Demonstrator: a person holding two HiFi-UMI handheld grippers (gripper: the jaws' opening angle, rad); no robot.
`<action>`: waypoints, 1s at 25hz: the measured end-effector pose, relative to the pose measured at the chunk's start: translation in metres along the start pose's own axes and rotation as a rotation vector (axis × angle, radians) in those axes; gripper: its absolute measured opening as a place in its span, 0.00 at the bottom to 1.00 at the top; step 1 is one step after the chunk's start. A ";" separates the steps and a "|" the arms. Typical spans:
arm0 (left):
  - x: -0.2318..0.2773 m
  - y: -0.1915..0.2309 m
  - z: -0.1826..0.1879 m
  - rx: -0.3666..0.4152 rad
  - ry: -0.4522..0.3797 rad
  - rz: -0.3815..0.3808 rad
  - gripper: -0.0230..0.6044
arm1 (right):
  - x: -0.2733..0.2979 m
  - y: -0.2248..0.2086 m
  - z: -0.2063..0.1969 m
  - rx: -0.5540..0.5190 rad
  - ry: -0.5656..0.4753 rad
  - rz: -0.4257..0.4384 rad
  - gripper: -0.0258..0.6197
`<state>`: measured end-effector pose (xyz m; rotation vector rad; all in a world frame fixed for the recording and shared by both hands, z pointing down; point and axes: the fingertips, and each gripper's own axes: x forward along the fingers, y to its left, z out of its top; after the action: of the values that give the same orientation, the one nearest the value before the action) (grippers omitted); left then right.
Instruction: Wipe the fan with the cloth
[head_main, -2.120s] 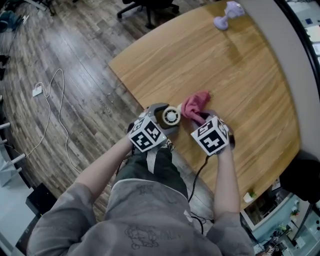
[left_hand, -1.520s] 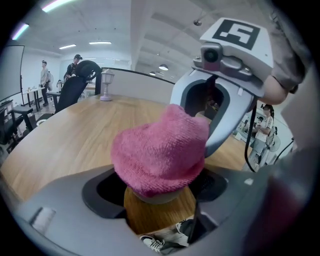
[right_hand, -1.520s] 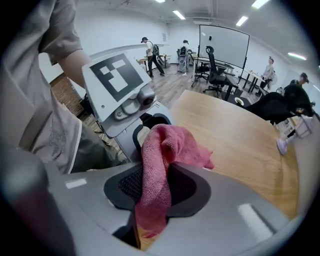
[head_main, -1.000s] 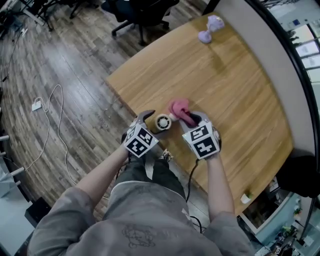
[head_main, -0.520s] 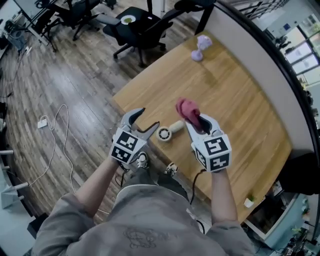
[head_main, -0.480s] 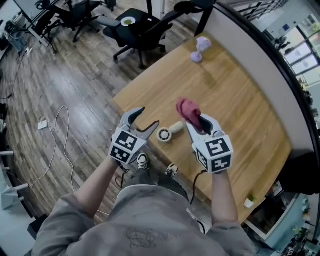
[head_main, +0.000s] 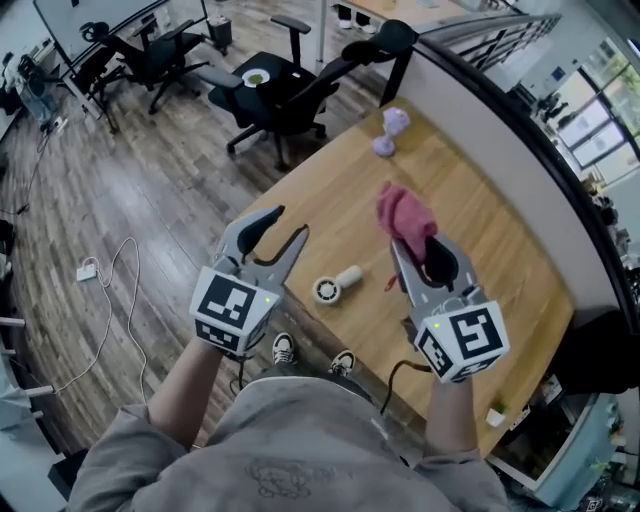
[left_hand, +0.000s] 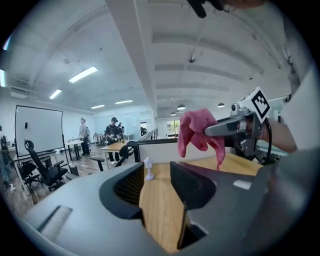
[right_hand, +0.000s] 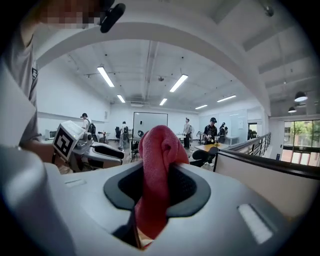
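Wooden table (head_main: 490, 240): fan (head_main: 335, 284) lying on it; left tool (head_main: 290, 222) empty, jaws closing; right tool (head_main: 417, 243) pinching pink cloth (head_main: 400, 208)

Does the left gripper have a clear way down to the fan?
Probably yes. The fan lies uncovered on the table, with nothing between it and the left gripper. Its jaws are empty but closing, so they would need to open wider.

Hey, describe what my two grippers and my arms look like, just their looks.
The left gripper and the right gripper are grey, each with two tapering jaws lined with dark ribbed pads; the left one's jaws are closing on nothing. Each carries a white cube with black square markers. A black cable hangs from the right one. The sleeves are grey.
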<state>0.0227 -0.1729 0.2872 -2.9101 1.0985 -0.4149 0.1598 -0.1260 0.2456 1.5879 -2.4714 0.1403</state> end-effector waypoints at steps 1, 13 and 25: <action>-0.005 -0.001 0.011 0.009 -0.022 -0.002 0.30 | -0.005 0.000 0.010 0.003 -0.023 -0.004 0.22; -0.047 -0.009 0.070 0.035 -0.134 0.033 0.20 | -0.070 0.011 0.066 -0.050 -0.166 -0.083 0.22; -0.055 -0.016 0.070 0.033 -0.130 0.026 0.08 | -0.084 0.029 0.044 0.052 -0.124 -0.008 0.21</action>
<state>0.0107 -0.1309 0.2077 -2.8442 1.0988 -0.2371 0.1622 -0.0470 0.1850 1.6759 -2.5732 0.1096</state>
